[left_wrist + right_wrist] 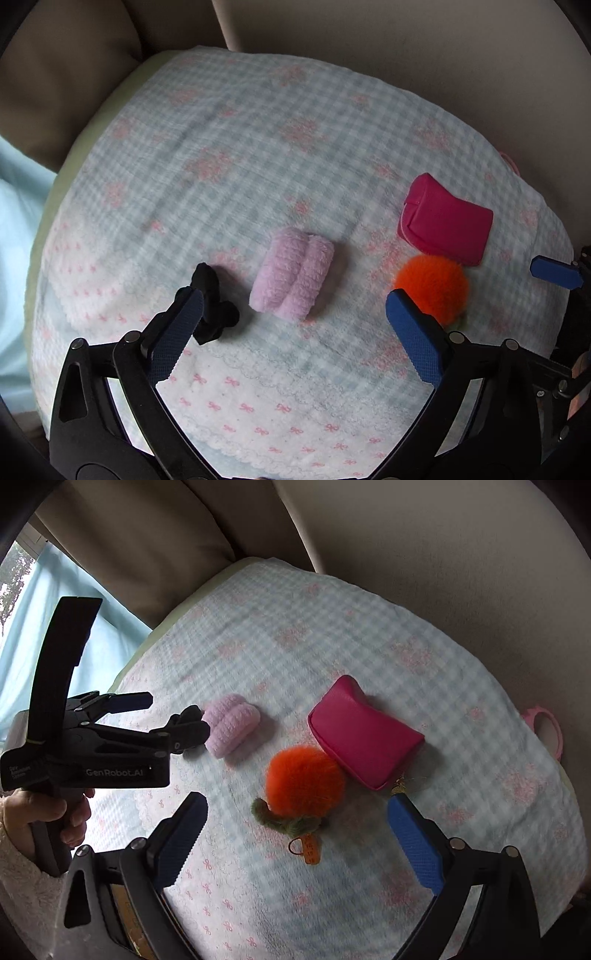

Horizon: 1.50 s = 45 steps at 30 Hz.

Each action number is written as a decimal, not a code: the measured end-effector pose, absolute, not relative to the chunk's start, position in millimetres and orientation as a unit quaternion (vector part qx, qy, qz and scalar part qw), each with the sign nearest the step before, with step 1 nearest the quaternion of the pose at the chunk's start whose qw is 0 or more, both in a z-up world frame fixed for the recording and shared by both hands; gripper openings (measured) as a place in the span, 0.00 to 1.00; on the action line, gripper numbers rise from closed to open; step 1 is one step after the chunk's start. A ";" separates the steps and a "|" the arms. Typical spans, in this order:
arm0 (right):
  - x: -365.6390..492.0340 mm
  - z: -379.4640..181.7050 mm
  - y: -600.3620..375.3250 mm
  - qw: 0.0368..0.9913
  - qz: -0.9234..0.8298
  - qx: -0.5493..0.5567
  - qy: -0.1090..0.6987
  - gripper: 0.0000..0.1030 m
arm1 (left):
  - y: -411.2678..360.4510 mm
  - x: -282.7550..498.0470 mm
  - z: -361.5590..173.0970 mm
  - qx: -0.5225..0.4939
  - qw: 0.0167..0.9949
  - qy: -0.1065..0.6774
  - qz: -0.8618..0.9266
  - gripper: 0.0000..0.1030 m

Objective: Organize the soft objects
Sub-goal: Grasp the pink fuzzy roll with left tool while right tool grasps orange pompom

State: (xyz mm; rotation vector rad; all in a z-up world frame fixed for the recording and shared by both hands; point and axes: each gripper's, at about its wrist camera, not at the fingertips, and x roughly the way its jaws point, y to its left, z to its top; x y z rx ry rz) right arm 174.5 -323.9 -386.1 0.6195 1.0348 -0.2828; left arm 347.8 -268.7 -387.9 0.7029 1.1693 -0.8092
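L wrist view: left gripper (295, 317) jaws wide apart, nothing held. Pink towel roll (291, 272) lies between the two fingers, just ahead of the tips, not touched. Long axis runs away from camera, tilted slightly right at far end; folds run same way. Black sock (214, 303) crumpled, right against the inner side of the L finger (177, 336); contact likely but can't confirm. Orange pompom (432, 286) just beyond the R finger tip, partly hidden by it. Magenta pouch (445, 219) behind pompom, touching it; closed flap end faces left. All on checked blanket (258, 129). Count: 1 roll, 1 sock, 1 pompom, 1 pouch. Right gripper's blue fingertip (556, 271) pokes in at R edge.

R wrist view: right gripper (295, 834) jaws wide apart, holding nothing. Pompom (304, 781) centred between fingers, just past tips; green fuzzy stem (286, 818) and orange tag (309, 847) point toward camera. Pouch (364, 734) behind-right, long axis diagonal, touching pompom. Towel roll (232, 723) to the left. Left gripper (155, 716) comes in from left, held by hand (70, 812), jaws apart, near finger beside roll. Pink ring (546, 727) at blanket's R edge.
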 end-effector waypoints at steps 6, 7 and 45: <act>190.7 -434.3 -325.1 0.800 -0.130 0.315 0.494 0.82 | -283.0 363.3 -446.6 0.328 0.674 0.551 -0.367 0.91; 193.1 -440.6 -326.0 0.797 -0.130 0.321 0.494 0.82 | -284.5 365.8 -454.0 0.328 0.671 0.553 -0.368 0.91; 210.3 -418.8 -339.4 0.791 -0.143 0.335 0.491 0.31 | -277.8 366.6 -443.5 0.263 0.688 0.576 -0.355 0.38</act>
